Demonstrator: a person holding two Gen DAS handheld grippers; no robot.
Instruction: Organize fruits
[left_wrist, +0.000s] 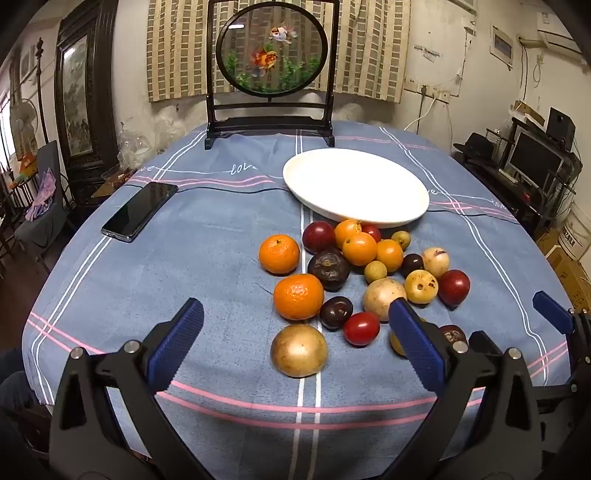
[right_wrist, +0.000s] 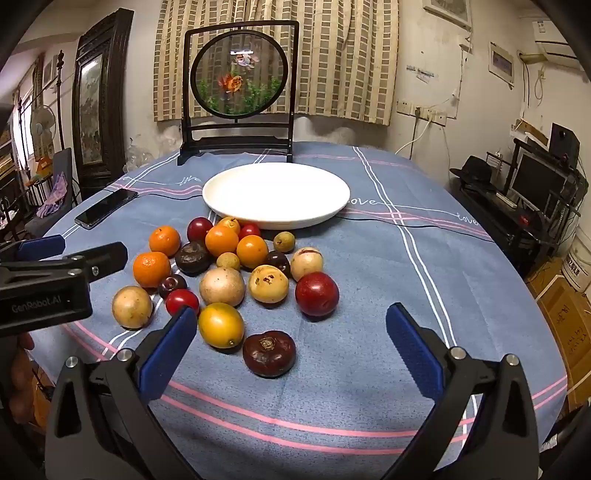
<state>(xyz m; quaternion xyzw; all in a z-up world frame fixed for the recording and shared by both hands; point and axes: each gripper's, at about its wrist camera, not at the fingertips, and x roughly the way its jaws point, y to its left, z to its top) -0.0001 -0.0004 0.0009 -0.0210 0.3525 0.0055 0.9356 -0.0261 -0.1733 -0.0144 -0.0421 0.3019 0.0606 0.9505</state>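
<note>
Blue striped tablecloth (right_wrist: 332, 387), cluttered room

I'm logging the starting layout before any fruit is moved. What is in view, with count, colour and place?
plate: one, white, empty, behind the fruit pile.
fruits: about twenty, orange, red, dark purple, tan, yellow; loose on the cloth in front of the plate.
phone: one, black, left of the plate.
goldfish screen: one, dark frame, far table edge.
tablecloth: one, blue with pink and white stripes.
left gripper: blue-padded jaws open, empty.
right gripper: blue-padded jaws open, empty.
</note>
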